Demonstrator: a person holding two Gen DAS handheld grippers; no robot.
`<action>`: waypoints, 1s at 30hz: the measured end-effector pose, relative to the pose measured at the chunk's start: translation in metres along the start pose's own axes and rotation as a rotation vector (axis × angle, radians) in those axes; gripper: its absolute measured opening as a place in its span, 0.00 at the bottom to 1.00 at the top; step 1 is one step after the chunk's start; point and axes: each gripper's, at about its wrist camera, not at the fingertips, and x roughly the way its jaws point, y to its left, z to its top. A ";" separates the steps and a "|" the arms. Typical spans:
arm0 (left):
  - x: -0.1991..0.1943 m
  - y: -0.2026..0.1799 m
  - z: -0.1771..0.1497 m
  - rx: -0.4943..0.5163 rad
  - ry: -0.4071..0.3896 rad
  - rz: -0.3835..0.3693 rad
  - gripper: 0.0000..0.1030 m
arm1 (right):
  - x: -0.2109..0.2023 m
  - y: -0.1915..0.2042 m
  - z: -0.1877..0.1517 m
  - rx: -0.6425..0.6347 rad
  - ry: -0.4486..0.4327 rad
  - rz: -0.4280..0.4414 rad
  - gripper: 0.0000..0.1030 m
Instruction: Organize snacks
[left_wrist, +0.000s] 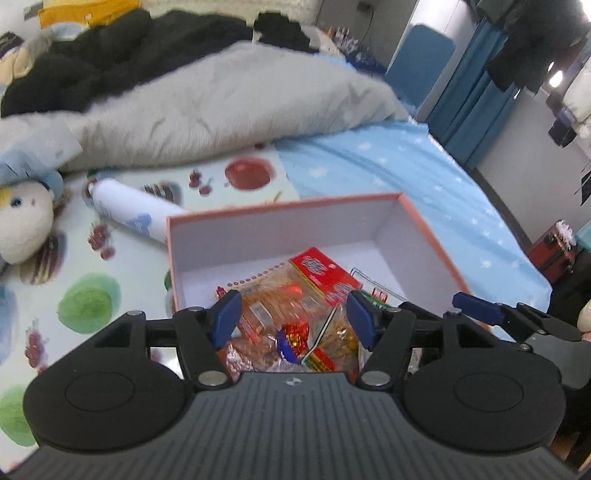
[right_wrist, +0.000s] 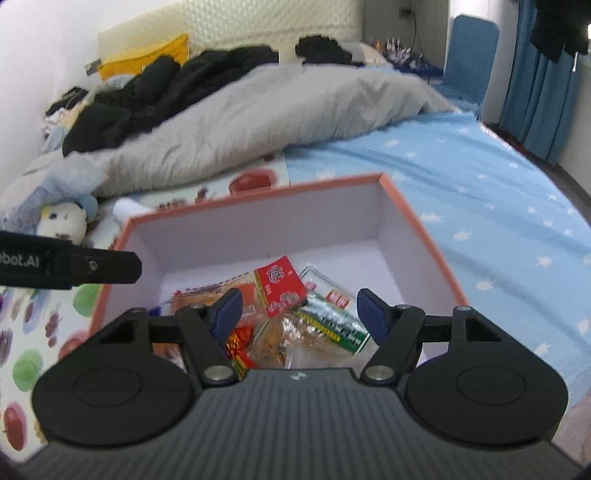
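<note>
We hold our left gripper (left_wrist: 291, 317) and right gripper (right_wrist: 301, 314) over the box (right_wrist: 258, 225) on the bed (right_wrist: 480, 192). Both have their fingers spread and pinch nothing. The snacks (right_wrist: 280, 288) lie in a heap inside the box, at its near end. A white bottle (left_wrist: 129, 210) lies just behind the box.

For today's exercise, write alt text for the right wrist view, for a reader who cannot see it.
An open black two-finger right gripper with blue pads hovers over a pink-rimmed white cardboard box holding crinkly red, orange and green snack packets. The box sits on a bed with a star-patterned blue sheet and a rumpled grey duvet; the black left gripper pokes in from the left.
</note>
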 end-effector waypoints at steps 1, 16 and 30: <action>-0.009 -0.001 0.001 0.003 -0.015 -0.002 0.67 | -0.009 0.001 0.003 0.000 -0.020 0.004 0.69; -0.160 -0.008 -0.015 0.085 -0.262 -0.015 0.97 | -0.147 0.018 0.018 -0.002 -0.282 0.039 0.69; -0.222 -0.012 -0.084 0.111 -0.326 0.017 1.00 | -0.203 0.027 -0.035 0.026 -0.327 0.017 0.69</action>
